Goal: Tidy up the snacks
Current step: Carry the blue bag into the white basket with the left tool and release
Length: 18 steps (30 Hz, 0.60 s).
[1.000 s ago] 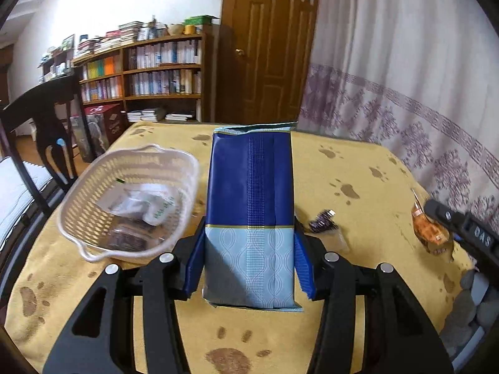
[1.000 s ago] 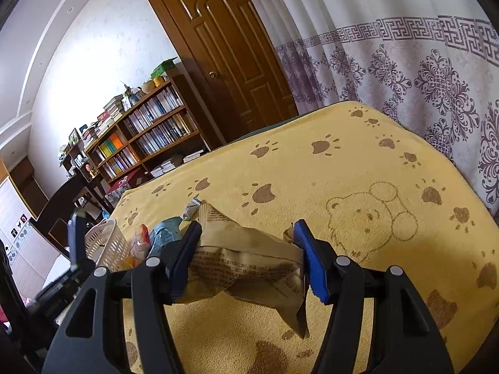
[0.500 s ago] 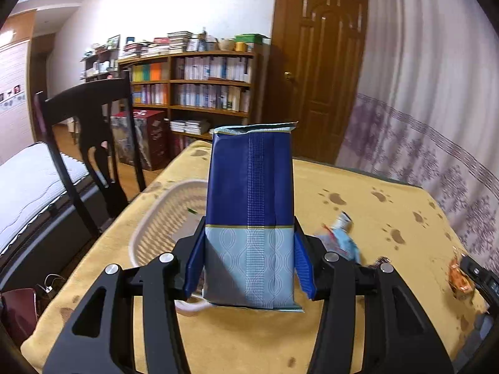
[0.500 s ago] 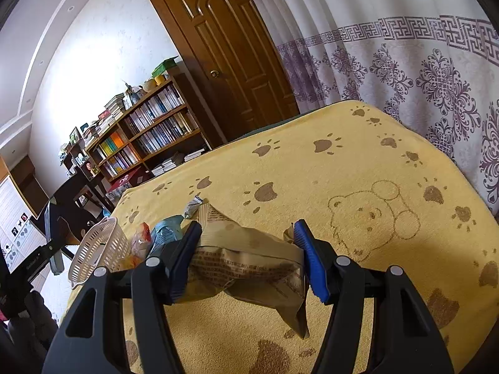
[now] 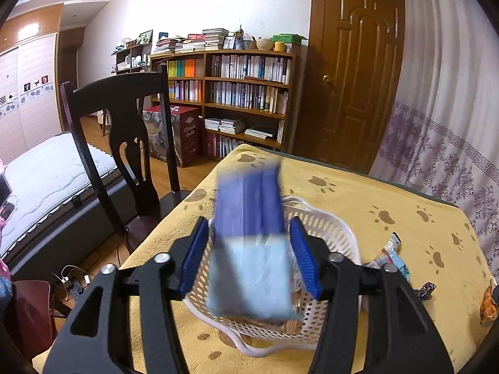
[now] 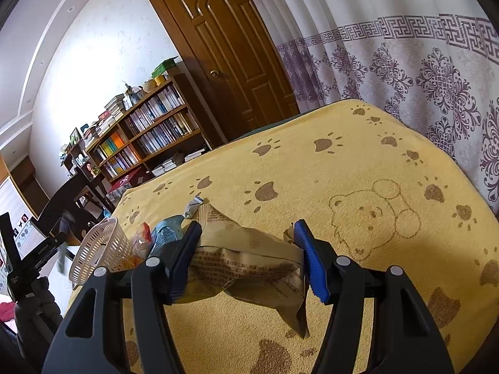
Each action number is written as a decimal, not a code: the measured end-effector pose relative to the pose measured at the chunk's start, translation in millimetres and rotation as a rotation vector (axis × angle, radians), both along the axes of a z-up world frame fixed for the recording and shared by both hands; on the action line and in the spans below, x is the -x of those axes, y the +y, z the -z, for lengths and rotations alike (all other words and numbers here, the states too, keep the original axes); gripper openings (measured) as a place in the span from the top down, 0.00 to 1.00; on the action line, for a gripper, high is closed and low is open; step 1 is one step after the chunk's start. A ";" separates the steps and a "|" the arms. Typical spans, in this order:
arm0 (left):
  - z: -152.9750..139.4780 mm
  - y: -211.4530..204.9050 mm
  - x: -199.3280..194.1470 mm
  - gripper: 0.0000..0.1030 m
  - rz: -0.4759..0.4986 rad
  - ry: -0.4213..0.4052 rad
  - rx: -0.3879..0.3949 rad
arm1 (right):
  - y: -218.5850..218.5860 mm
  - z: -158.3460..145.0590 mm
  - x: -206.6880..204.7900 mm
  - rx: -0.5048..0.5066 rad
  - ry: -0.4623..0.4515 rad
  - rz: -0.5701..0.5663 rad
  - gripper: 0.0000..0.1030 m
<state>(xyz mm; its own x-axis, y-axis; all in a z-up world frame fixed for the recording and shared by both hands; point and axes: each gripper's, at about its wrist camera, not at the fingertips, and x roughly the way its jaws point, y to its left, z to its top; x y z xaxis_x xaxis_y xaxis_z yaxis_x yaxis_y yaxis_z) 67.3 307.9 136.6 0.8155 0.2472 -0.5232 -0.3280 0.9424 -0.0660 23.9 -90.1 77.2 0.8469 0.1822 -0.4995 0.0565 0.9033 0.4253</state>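
Note:
A tall blue snack packet (image 5: 249, 243) with a pale blue lower half shows blurred between the fingers of my left gripper (image 5: 248, 222), with a gap on each side. The gripper is open and the packet hangs over the white perforated basket (image 5: 336, 233) on the yellow paw-print cloth (image 5: 389, 199). My right gripper (image 6: 248, 227) is shut on a crumpled tan snack packet (image 6: 246, 265), held just above the cloth. In the right wrist view the basket (image 6: 99, 246) sits at the far left edge of the table.
A light blue packet (image 5: 396, 258), a small dark wrapper (image 5: 425, 290) and an orange packet (image 5: 488, 305) lie right of the basket. A dark wooden chair (image 5: 124, 143) stands at the table's left edge. A bookshelf, a door and a curtain lie beyond.
My left gripper swung left over the basket and opened; the blue packet has slipped free and blurs between the fingers. The right gripper and its tan packet have barely moved.

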 end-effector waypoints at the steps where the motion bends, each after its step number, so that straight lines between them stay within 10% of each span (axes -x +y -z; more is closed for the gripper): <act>1: 0.9 0.3 0.7 0.34 -0.002 -0.002 0.003 | 0.0 0.2 0.2 -0.001 0.000 0.001 0.40; 18: 0.9 -9.9 31.0 0.27 0.016 -0.031 0.024 | 0.2 -2.0 1.2 0.001 -0.005 -0.003 0.40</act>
